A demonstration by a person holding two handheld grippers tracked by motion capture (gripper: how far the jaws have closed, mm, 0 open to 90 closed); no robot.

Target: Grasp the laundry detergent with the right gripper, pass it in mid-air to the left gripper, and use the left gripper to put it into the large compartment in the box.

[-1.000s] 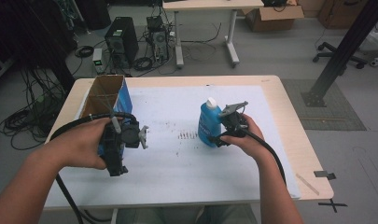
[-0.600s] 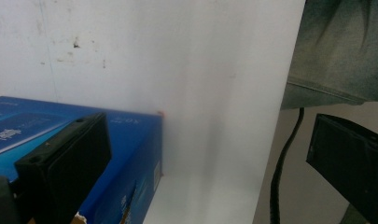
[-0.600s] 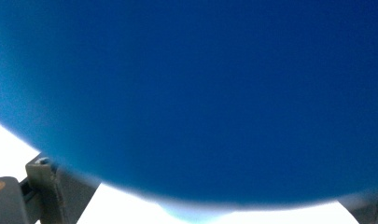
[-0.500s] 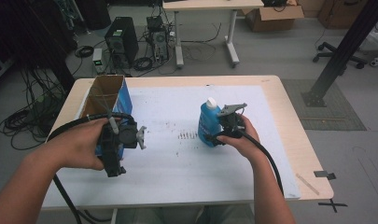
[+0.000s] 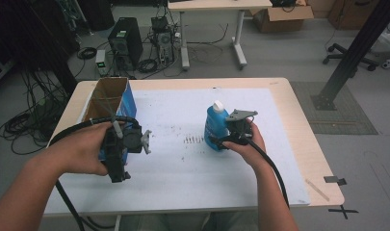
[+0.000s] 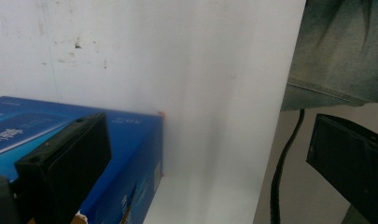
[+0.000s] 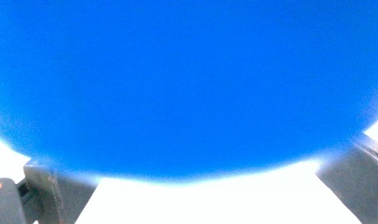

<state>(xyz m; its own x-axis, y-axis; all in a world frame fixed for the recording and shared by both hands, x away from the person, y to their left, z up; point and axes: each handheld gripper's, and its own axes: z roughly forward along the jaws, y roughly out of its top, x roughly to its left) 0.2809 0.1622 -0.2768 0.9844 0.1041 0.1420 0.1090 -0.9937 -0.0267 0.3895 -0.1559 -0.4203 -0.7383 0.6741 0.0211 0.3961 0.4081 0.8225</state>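
High view shows the wide wooden counter (image 5: 298, 125) under a white sheet, and on its left part the tall open-topped cardboard box with blue printed sides (image 5: 116, 103), standing upright just above the left gripper (image 5: 121, 161). Right of centre stands the blue plastic bottle with a white cap (image 5: 215, 126), upright on the sheet, with the right gripper (image 5: 220, 140) pressed to its lower body from the right side. Right gripper view has the bottle's blue wall (image 7: 186, 84) bulging between the two jaws at the lower corners, so the gripper looks closed around it. Left gripper view has the box's blue side (image 6: 130, 158) at lower left beside one jaw, the other jaw far off at right, so that gripper stands wide and holds nothing. My reading: the bottle is grasped and about to be carried; the next move calls for lifting it clear and bringing it over the box's open top, perhaps with the left gripper steadying the box.
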